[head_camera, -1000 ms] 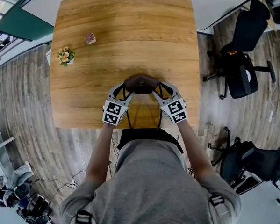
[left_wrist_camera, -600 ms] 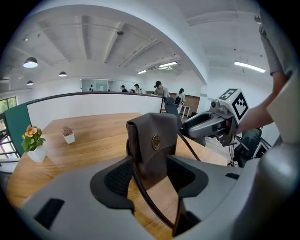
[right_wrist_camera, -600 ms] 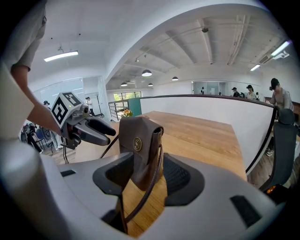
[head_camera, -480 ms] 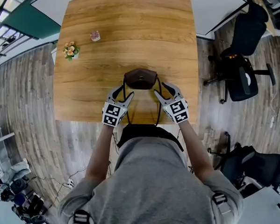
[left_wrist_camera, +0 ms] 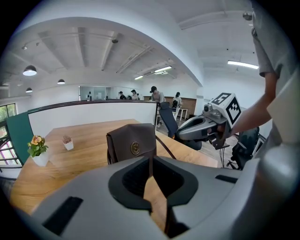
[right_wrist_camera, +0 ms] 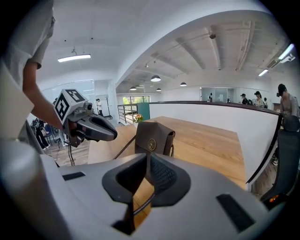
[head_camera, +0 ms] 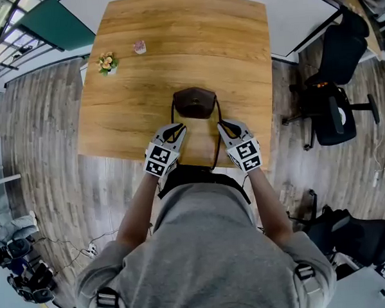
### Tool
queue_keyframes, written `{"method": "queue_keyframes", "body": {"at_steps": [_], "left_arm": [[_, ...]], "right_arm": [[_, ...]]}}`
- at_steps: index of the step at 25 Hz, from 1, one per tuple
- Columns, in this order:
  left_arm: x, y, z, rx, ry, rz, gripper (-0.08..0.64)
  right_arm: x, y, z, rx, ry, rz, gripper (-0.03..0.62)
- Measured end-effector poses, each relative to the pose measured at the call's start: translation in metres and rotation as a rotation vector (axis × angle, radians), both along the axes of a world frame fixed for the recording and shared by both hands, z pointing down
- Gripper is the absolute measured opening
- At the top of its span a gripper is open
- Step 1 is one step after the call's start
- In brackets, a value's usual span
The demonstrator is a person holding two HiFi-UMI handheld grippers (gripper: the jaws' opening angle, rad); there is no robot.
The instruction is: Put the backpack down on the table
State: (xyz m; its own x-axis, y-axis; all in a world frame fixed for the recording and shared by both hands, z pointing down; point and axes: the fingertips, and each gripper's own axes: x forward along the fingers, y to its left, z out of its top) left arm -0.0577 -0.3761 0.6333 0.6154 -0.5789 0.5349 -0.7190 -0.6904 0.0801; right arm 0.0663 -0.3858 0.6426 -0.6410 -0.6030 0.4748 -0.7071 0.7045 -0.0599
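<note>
Backpack [head_camera: 194, 103] stands on the table [head_camera: 131, 82] just ahead of my left gripper [head_camera: 177, 127] and right gripper [head_camera: 221, 124]; both pairs of jaws have just closed on nothing.

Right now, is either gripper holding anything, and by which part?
Nothing. The left gripper and right gripper have just closed with nothing between their jaws; the backpack stands free on the table.

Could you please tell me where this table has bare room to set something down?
The table's right half, from the backpack to the right edge, is bare; so is the left front, nearer than the flower pot. It is crowded at the near edge, where the backpack's straps trail.
</note>
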Motion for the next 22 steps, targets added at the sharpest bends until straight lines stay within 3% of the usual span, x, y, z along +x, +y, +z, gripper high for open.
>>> {"method": "queue_keyframes", "body": {"at_steps": [10, 22], "left_arm": [[0.000, 0.020, -0.013, 0.005, -0.018, -0.013, 0.018], [0.008, 0.029, -0.022, 0.027, -0.060, 0.008, 0.018]], "right_arm": [[0.004, 0.028, 0.001, -0.012, -0.017, -0.027, 0.005], [0.016, 0.043, 0.005, -0.030, -0.058, 0.027, 0.005]]}}
